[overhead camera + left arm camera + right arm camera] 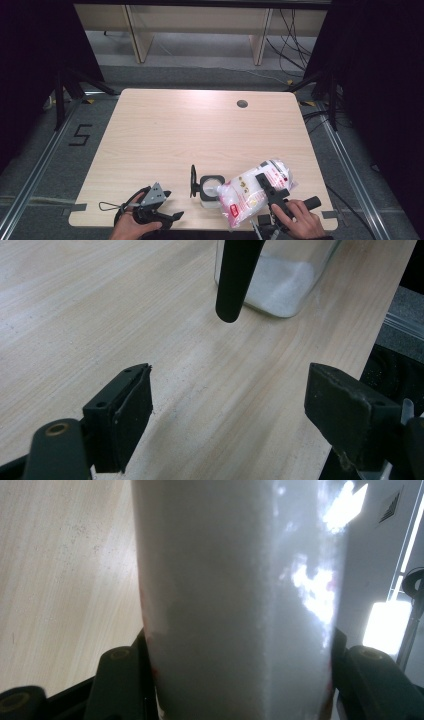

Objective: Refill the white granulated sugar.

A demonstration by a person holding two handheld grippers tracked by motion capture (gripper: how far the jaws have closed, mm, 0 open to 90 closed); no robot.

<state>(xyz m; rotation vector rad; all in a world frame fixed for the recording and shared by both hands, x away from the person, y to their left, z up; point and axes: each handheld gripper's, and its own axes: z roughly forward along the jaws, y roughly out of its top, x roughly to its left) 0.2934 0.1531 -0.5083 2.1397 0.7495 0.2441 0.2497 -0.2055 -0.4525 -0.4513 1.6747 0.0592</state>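
In the high view, a pale wooden table (200, 130) with rounded corners carries a square glass jar (211, 188) near its front edge, its black round lid (193, 181) hinged open and standing on edge at the jar's left. The right gripper (272, 192) clamps a soft plastic bag (252, 192) of white grains, printed in red, and holds it tilted with one end over the jar's mouth. The left gripper (167, 205) rests low at the front left of the table, jaws apart and empty, well left of the jar.

In the left gripper view, the two blocky black jaws stand wide apart over bare wood grain dusted with fine white specks. Ahead stands the clear jar (280, 280) with a sloping heap of white grains inside, and a smooth black rounded bar (235, 280) hangs in front of it.

In the right gripper view, the jaws press both sides of the glossy, translucent bag (235, 605), packed with fine white grains.
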